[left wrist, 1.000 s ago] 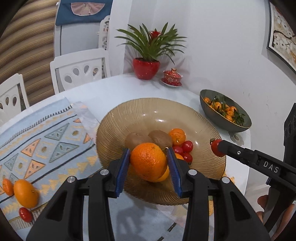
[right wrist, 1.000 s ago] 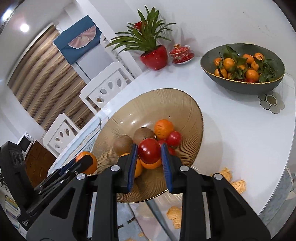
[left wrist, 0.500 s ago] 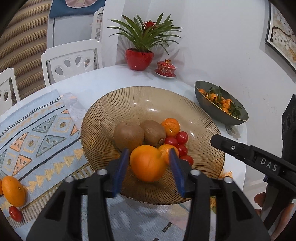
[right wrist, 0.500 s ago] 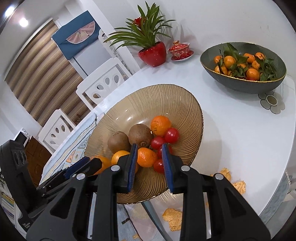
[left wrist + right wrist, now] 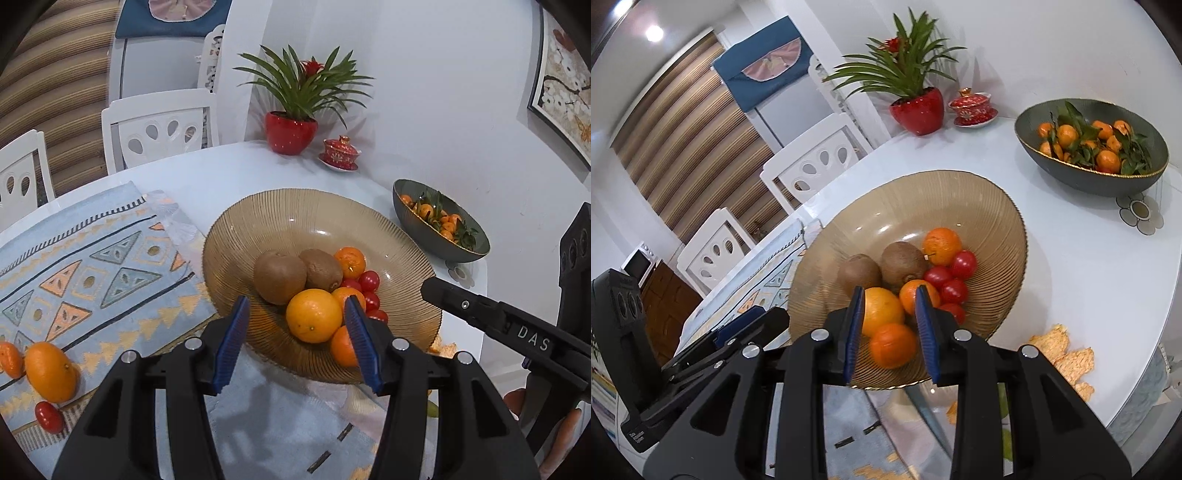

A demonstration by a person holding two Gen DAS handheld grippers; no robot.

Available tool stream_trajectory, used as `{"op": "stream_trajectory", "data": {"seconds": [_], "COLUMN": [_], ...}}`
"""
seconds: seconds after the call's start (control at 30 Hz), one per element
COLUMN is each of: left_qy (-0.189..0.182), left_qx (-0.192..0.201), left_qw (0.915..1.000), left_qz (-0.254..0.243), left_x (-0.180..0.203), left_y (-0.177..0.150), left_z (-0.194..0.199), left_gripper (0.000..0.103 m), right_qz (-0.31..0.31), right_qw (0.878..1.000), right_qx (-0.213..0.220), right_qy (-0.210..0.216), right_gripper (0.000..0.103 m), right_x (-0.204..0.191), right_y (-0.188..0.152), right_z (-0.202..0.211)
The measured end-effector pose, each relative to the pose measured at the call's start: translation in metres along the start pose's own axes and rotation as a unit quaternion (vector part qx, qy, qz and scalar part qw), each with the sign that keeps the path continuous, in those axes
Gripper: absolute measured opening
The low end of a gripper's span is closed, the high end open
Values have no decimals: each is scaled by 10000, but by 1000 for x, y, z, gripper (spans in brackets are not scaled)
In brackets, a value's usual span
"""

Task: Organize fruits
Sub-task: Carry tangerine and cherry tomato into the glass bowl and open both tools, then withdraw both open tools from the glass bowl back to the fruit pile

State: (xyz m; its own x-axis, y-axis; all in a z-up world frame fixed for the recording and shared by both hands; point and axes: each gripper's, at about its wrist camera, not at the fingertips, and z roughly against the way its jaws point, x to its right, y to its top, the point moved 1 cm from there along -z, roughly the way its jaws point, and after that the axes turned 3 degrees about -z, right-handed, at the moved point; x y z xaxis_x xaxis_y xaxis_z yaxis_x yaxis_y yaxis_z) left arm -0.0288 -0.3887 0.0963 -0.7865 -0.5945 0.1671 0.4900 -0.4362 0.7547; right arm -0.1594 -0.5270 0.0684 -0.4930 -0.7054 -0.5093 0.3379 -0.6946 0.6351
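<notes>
An amber ribbed glass bowl holds two kiwis, mandarins, several cherry tomatoes and a large orange. My left gripper hovers open over the bowl's near rim. The orange lies in the bowl beyond its blue pads, untouched. My right gripper hangs over the same rim, jaws narrowly apart and empty. On the patterned runner at the left lie an orange, a mandarin and a cherry tomato.
A dark green bowl of leafy mandarins stands at the right. A red potted plant and a red lidded cup sit by the wall. Orange peel lies near the table edge. White chairs ring the far side.
The left gripper opened and let the large orange down into the bowl. The right gripper released its cherry tomato among the others. Both have drawn back a little from the bowl.
</notes>
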Motion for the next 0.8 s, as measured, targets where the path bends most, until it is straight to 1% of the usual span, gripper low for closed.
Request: {"op": "stream_trajectory", "data": {"seconds": [0.07,0.2,0.23,0.27,0.3,0.4,0.47,0.63,0.73,0.8], "left_qy": [-25,0,26,59,114,222,324,627,923,1051], "left_qx": [49,154,179,202,253,383,452,551,587,611], "left_qw": [10000,9999,9998,9998,9996,9989,9981,9943,9907,9874], "left_qz": [16,8,16,32,68,169,253,656,808,1017], "left_x": [-1,-6,-8,-11,-15,-32,-46,-96,-129,-156], "left_y": [-1,-4,-4,-5,-6,-9,-10,-19,-29,-38], "left_z": [7,25,30,33,39,57,69,98,116,130], "left_gripper": [53,53,54,58,60,61,61,61,61,61], "right_qz": [62,167,187,214,241,357,483,780,941,1043], "right_qw": [10000,9999,9998,9997,9997,9992,9985,9960,9931,9912], "right_qx": [-7,21,36,54,66,42,5,-172,-398,-525], "right_qy": [-1,28,54,75,84,172,240,411,574,630], "right_gripper": [31,38,41,42,43,43,44,44,44,44], "right_x": [-7,-20,-23,-28,-32,-47,-60,-97,-123,-138], "right_y": [-2,-5,-6,-7,-7,-10,-13,-27,-39,-45], "right_z": [3,9,11,13,14,16,16,4,-14,-25]}}
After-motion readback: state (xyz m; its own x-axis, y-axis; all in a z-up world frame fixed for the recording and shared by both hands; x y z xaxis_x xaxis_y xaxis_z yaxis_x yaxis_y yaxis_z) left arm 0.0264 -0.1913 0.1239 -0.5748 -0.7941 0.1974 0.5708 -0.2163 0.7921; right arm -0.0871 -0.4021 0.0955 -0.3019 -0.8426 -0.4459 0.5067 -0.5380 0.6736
